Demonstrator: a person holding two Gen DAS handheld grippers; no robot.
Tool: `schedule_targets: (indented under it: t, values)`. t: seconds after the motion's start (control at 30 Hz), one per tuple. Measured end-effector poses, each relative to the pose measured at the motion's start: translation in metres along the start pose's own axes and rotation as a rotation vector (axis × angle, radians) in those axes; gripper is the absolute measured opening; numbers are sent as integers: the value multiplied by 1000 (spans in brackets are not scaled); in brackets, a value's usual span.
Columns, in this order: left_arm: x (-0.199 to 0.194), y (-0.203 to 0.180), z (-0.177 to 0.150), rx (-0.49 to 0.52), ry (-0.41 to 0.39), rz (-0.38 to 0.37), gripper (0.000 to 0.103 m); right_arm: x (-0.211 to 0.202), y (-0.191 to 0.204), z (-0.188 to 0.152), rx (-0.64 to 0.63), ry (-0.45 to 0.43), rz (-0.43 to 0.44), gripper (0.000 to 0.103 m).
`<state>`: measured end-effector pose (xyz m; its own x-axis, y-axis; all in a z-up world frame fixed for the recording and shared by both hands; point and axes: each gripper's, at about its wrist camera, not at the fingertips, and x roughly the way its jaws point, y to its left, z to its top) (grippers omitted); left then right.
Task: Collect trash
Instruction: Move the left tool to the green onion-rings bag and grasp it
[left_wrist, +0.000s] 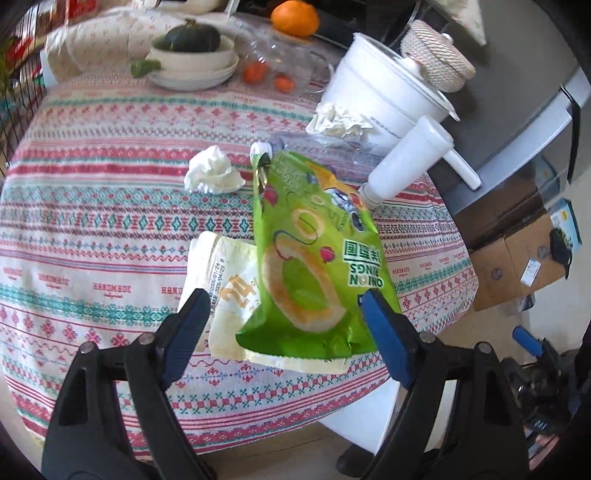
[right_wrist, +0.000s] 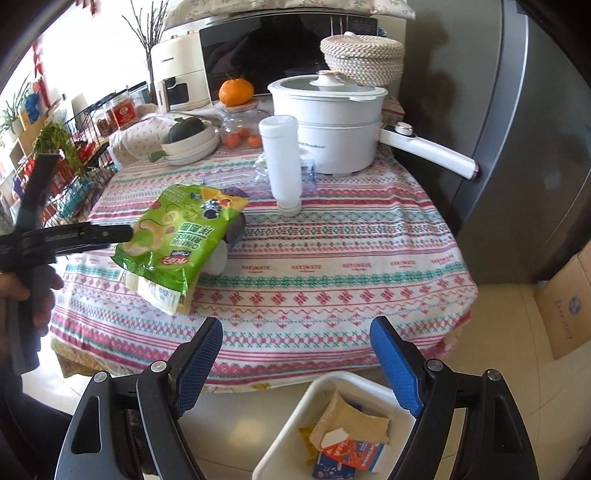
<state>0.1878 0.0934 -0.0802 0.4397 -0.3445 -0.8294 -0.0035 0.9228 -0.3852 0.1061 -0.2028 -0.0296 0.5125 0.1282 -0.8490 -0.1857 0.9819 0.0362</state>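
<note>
While both claws gape empty, the green snack bag (left_wrist: 314, 258) half hides a cream packet (left_wrist: 225, 291) on the surface (left_wrist: 92, 221).

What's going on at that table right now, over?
Both grippers open, empty. Left gripper over green snack bag; right gripper above trash bin. Nothing blocking.

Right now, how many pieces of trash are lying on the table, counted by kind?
Snack wrappers: 2 (green onion rings bag, cream wrapper under it)
Crumpled white tissues: 2 (near tissue, far tissue)
White plastic bottle: 1
Clear crumpled plastic: 1
Total: 6
</note>
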Motion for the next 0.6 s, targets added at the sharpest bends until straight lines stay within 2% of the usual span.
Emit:
schedule_targets:
  t: [0.07, 0.13, 0.17, 0.27, 0.33, 0.47, 0.6]
  values:
    - [6, 5, 2, -40, 14, -31, 73, 5, 3, 1, 3, 8, 4, 84]
    - [11, 6, 2, -64, 32, -57, 59, 7, 5, 2, 7, 14, 3, 84]
    - [13, 5, 2, -69, 41, -63, 56, 10, 6, 3, 9, 18, 2, 84]
    - [16, 4, 0, -81, 57, -74, 40, 13, 7, 4, 15, 25, -2, 84]
    - [18, 4, -2, -88, 65, -80, 19, 16, 6, 3, 17, 33, -9, 84]
    - [16, -3, -4, -76, 58, -107, 7, 19, 5, 3, 23, 42, -21, 84]
    - [-6, -21, -4, -9, -19, -112, 6, 21, 1, 3, 38, 45, -29, 84]
